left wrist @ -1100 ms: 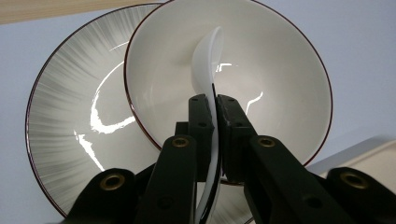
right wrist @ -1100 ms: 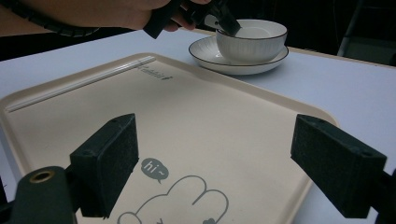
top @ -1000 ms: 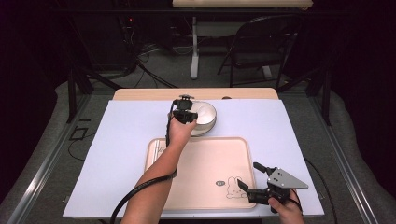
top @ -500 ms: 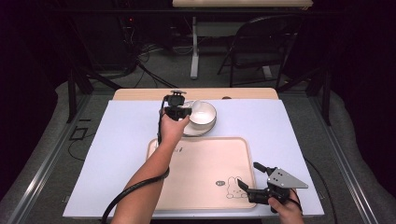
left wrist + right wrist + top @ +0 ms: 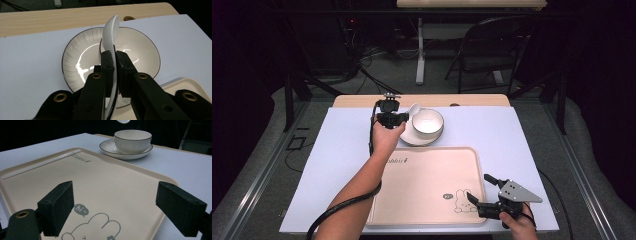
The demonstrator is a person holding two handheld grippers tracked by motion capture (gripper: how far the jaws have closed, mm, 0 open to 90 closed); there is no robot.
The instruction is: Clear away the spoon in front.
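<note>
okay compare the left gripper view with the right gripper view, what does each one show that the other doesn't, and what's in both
Left gripper view: the black left gripper shut on the thin handle of a white ceramic spoon, and the pale wooden table edge behind.

Right gripper view: the right gripper with its jaws wide apart and nothing between them, and the grey rabbit drawing with a "hi" bubble on the tray.

Both: the white dark-rimmed bowl standing on its matching saucer, the white table cover, and the beige plastic tray.
</note>
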